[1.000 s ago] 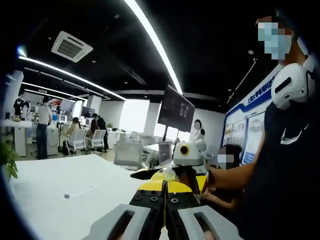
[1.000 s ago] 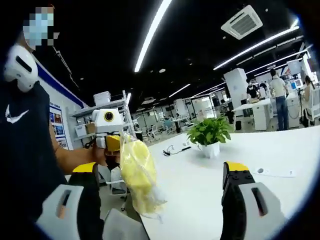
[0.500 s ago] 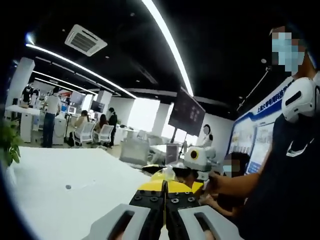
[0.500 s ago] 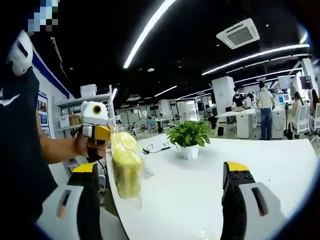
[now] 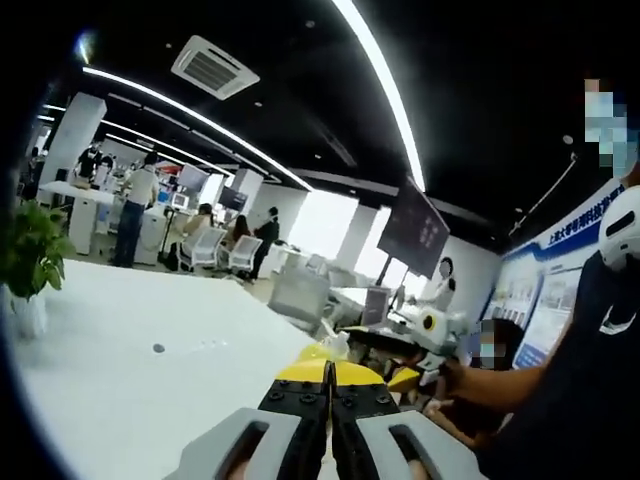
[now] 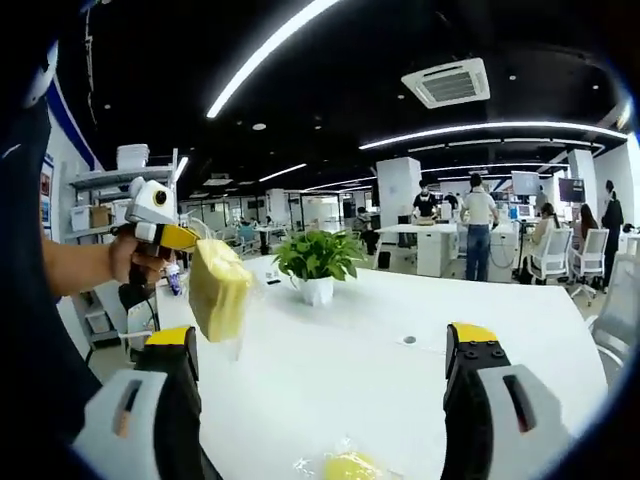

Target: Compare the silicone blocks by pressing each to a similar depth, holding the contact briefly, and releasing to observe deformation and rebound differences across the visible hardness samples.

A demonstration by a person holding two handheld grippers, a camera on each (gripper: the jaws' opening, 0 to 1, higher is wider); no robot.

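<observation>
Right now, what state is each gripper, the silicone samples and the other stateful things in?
left gripper: shut on the bagged yellow block, held up off the table
right gripper: open, nothing between its jaws
bagged yellow block: hanging in the air from the left gripper
second yellow block: lying on the white table, untouched
potted plant: upright on the table

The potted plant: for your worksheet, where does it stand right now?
In the right gripper view the potted plant stands on the white table, just right of the bagged yellow block held in the left gripper.
</observation>
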